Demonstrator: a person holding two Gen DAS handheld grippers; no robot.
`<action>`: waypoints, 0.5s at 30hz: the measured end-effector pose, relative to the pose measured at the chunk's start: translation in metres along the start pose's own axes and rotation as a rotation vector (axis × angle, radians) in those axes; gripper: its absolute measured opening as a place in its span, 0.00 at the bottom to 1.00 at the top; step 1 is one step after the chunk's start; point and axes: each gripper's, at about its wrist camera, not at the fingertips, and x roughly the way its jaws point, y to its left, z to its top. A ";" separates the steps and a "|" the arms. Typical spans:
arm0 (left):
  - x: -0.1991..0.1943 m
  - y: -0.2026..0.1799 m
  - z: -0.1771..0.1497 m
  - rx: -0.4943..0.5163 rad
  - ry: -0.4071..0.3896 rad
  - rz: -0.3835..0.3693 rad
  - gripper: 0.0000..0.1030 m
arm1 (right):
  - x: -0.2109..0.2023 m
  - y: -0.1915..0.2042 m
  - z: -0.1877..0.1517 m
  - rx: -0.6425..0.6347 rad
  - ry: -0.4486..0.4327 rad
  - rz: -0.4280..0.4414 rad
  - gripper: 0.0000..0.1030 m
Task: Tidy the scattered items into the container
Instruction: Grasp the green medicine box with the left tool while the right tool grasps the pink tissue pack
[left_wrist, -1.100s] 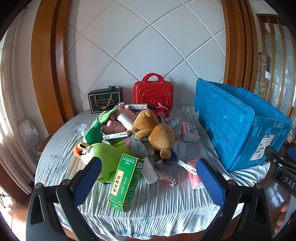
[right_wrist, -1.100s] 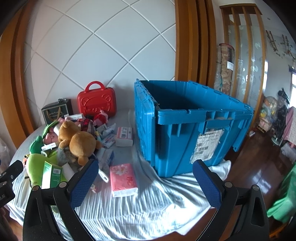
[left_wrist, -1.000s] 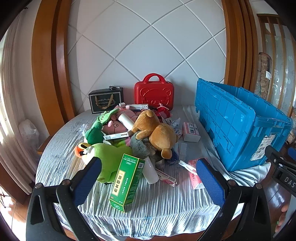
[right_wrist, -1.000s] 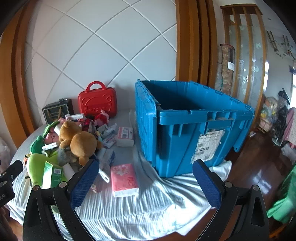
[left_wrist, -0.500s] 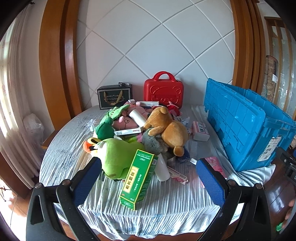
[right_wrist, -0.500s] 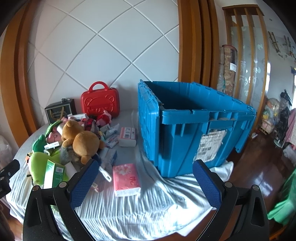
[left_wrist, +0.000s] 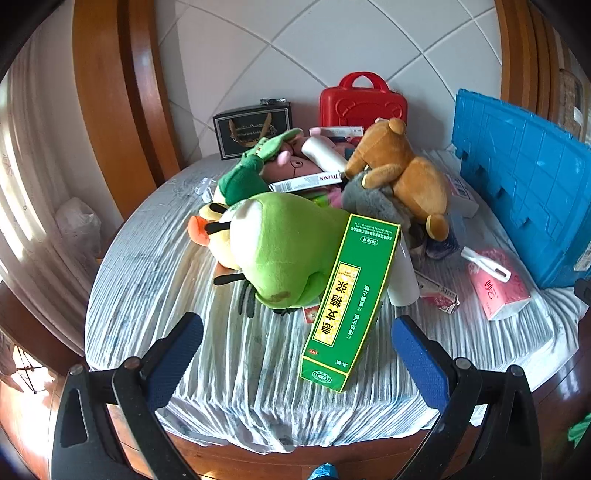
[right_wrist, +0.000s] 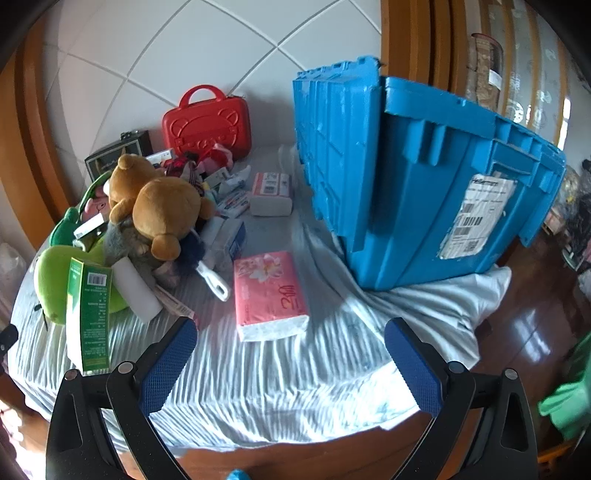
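Both claws released, left (left_wrist: 295, 354) and right (right_wrist: 290, 356), hovering at bench (right_wrist: 295, 387) edge. Green box (left_wrist: 349, 299) with yellow label, Chinese characters, "OTC", leaning on green plush (left_wrist: 280, 251). Pink tissue pack (right_wrist: 269, 293) beside blue crate (right_wrist: 424, 177); crate label reading "Hellermann". White box (left_wrist: 306, 181) marked "TITANS".

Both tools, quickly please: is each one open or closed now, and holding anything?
Left tool: open, holding nothing.
Right tool: open, holding nothing.
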 end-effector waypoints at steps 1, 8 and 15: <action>0.011 -0.004 0.000 0.014 0.008 -0.012 1.00 | 0.009 0.003 -0.001 -0.009 0.016 0.004 1.00; 0.085 -0.030 -0.003 0.086 0.070 -0.064 1.00 | 0.077 0.004 -0.007 -0.020 0.115 -0.011 1.00; 0.122 -0.044 -0.004 0.098 0.069 -0.042 1.00 | 0.123 -0.002 -0.022 0.021 0.169 0.073 1.00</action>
